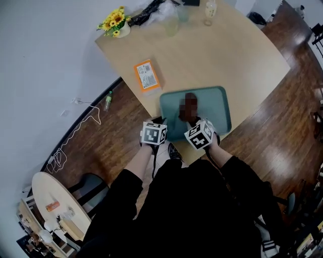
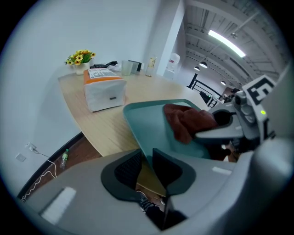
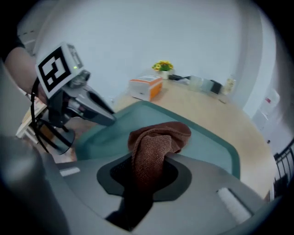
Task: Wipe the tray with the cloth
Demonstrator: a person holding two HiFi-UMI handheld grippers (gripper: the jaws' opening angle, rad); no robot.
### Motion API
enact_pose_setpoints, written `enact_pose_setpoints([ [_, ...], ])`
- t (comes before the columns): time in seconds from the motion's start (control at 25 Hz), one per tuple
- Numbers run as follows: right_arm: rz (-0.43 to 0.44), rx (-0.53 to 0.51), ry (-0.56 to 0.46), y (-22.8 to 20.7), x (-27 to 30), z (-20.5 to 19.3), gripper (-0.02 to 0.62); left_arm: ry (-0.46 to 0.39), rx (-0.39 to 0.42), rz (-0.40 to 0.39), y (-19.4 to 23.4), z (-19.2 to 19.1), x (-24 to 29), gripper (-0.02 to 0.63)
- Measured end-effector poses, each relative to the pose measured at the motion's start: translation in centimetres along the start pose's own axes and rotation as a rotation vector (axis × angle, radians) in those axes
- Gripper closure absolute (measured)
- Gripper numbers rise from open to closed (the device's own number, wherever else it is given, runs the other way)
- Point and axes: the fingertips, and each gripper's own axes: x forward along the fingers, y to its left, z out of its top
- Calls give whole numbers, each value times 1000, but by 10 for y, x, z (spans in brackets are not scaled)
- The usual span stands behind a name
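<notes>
A teal tray [image 1: 217, 108] lies near the front edge of the wooden table [image 1: 227, 55]. My right gripper [image 1: 190, 122] is shut on a brown cloth [image 3: 156, 142] that bunches between its jaws and hangs over the tray [image 3: 206, 142]. My left gripper [image 1: 161, 123] is at the tray's near left corner. In the left gripper view the tray's rim [image 2: 142, 137] runs between the jaws of my left gripper [image 2: 146, 167], with a thin gap beside the left pad. The cloth [image 2: 188, 120] and right gripper [image 2: 216, 126] show beyond it.
An orange and white box [image 1: 147, 75] lies on the table behind the tray. Yellow flowers [image 1: 115, 22], cups and a bottle [image 1: 210, 11] stand along the far edge. A small bottle [image 1: 107, 101] and a cable lie on the floor at left, near a round table [image 1: 50, 201].
</notes>
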Motion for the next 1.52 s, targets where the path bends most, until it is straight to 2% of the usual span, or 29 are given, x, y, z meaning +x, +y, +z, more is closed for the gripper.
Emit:
enact_pose_setpoints([
  [0.08, 85, -81, -13, 51, 9, 22, 515, 4, 4, -8, 0, 0, -1, 547],
  [0.16, 136, -127, -19, 84, 13, 34, 515, 5, 5, -11, 0, 1, 0, 548],
  [0.32, 153, -192, -20, 97, 13, 32, 515, -2, -2, -9, 2, 0, -1, 549],
  [0.52, 83, -186, -19, 42, -14, -19, 514, 2, -3, -6, 1, -1, -1, 549],
  [0.64, -35, -143, 20, -25, -37, -71, 514, -4, -1, 0, 1, 0, -1, 550],
  [0.8, -213, 25, 94, -109, -65, -125, 514, -10, -12, 10, 3, -2, 1, 551],
  [0.88, -237, 129, 98, -119, -70, -130, 514, -12, -17, 14, 2, -2, 1, 552],
  [0.96, -200, 159, 82, -100, -63, -117, 514, -14, -22, 18, 2, -2, 1, 552],
  [1.04, -110, 116, 54, -57, -48, -89, 514, -16, -31, 21, 3, -1, 1, 554],
  [1.28, 212, -176, -23, 94, -1, 8, 514, -6, -36, 13, 4, -2, 1, 557],
  [1.4, 270, -268, -22, 126, 9, 28, 514, -4, -37, 12, 4, -4, -1, 557],
  [1.52, 284, -299, -3, 125, 11, 21, 512, -6, -32, 8, 0, -3, 0, 556],
])
